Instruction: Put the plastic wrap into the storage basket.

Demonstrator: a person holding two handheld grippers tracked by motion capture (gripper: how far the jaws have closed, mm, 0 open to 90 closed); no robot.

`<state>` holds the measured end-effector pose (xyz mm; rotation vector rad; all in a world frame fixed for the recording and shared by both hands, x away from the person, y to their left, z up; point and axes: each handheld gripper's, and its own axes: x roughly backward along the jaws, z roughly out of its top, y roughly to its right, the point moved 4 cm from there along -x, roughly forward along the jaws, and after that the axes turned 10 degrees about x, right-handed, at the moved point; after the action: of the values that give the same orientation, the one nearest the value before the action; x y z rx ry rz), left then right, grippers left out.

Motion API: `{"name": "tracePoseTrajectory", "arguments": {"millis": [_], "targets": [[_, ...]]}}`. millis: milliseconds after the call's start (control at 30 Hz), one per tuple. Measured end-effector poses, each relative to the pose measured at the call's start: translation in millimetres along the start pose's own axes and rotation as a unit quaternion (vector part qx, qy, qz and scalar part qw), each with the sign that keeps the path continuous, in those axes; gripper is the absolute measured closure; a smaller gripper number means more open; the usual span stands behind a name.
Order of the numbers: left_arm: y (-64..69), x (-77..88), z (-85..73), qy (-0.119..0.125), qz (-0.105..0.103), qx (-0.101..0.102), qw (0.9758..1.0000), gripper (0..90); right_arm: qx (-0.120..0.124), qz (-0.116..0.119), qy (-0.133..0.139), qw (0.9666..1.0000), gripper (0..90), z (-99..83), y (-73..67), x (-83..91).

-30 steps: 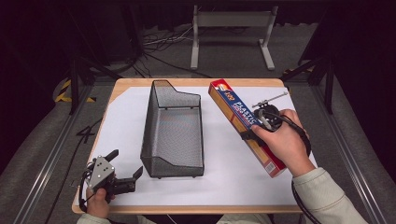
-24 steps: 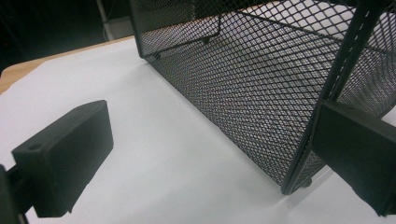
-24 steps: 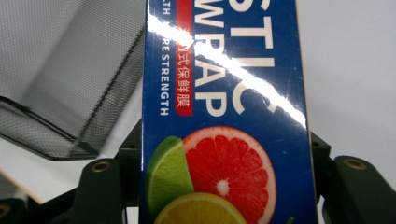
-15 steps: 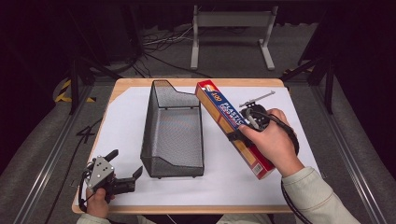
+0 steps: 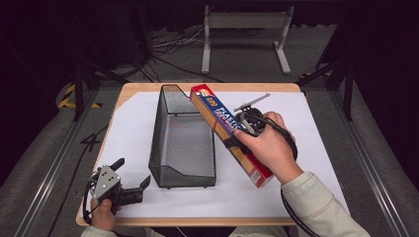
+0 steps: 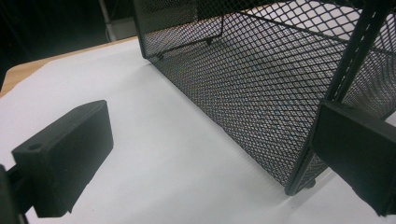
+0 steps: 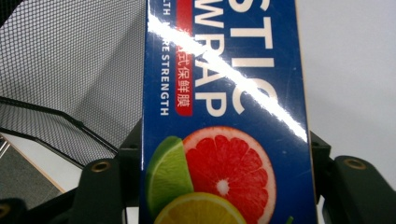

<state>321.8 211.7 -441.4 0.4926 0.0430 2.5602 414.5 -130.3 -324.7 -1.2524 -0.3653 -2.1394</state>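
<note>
**One box of plastic wrap held over the rim of a mesh basket**

One long box of plastic wrap (image 5: 230, 134), blue on top with red and orange sides, is gripped across its width by the right tool (image 5: 245, 129). The box slants from the near right toward the far left, and its far end overlaps the right rim of a black wire-mesh basket (image 5: 182, 140). In the right gripper view the box (image 7: 224, 112) sits between the two black jaws, which press on its long sides, with mesh behind it at left.

The basket stands open-topped in the middle of a white sheet (image 5: 316, 128) covering the wooden tabletop (image 5: 123, 94). Bare sheet lies open to the left of the basket and to the right of the box.

The right hand (image 5: 267, 145) wraps the tool from above, its pale sleeve coming in from the near right corner.

The left tool (image 5: 131, 180) rests at the near left corner, jaws spread wide and holding nothing, pointed toward the basket's near corner (image 6: 299, 182). The left hand (image 5: 103, 213) grips it at the tabletop edge.
</note>
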Motion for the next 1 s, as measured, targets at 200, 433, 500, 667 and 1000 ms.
{"name": "tracePoseTrajectory", "arguments": {"millis": [200,433,500,667,1000], "targets": [[-0.1,-0.9,-0.5,-0.003,0.000,-0.002,1.0000,0.2,0.012,-0.003,-0.002,0.9999,39.6,13.4,-10.4,-6.9],[-0.5,-1.3,-0.7,0.000,0.002,0.001,1.0000,0.2,0.013,-0.012,-0.002,0.9998,39.6,28.0,-21.2,-14.0],[-0.7,-0.9,-0.5,0.001,0.002,0.000,1.0000,0.2,0.011,-0.016,-0.001,0.9998,39.6,31.4,-25.1,-17.2],[-1.0,-0.2,-0.3,0.002,0.002,0.001,1.0000,0.1,0.011,-0.023,-0.010,0.9996,39.6,37.1,-29.9,-24.8],[-0.7,-0.8,-0.4,0.003,0.002,0.001,1.0000,0.2,0.011,-0.025,-0.013,0.9995,39.6,49.1,-40.3,-37.3]]}}
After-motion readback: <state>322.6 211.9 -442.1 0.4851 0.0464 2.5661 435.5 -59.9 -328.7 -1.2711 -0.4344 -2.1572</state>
